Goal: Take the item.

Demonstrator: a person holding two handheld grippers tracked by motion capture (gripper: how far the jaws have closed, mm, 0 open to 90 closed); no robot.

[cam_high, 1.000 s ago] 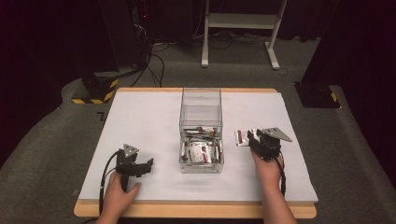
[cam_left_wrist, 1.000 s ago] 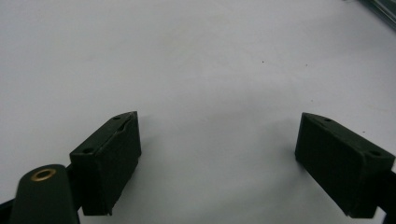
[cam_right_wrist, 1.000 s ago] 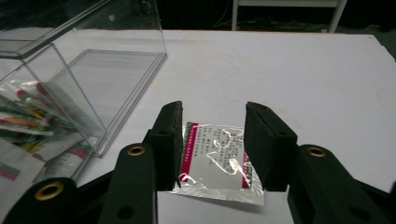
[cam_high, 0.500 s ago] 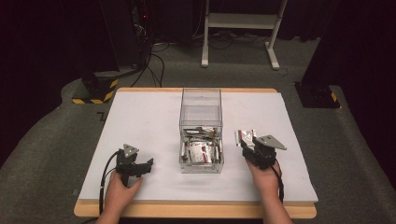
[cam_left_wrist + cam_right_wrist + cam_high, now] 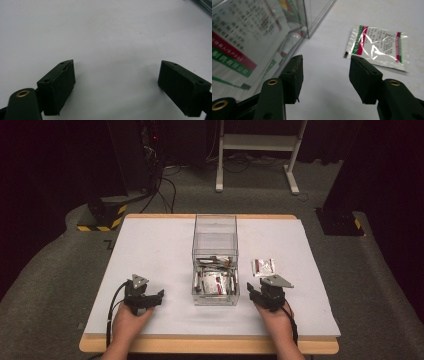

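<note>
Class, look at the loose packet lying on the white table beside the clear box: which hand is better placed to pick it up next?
Right. The right gripper sits near the white foil packet with red and green print, open; the left gripper lies beyond the clear plastic box.

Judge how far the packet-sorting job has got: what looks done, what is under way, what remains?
Done: several packets lie inside the clear box. Under way: the right gripper has just been opening its jaws, nothing between them, beside the box, with one loose packet lying on the table ahead. The left gripper rests open. Left: probably boxing that loose packet.

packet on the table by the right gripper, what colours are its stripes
Green and magenta stripes on the clear packet, clearest in the right gripper view.
</note>
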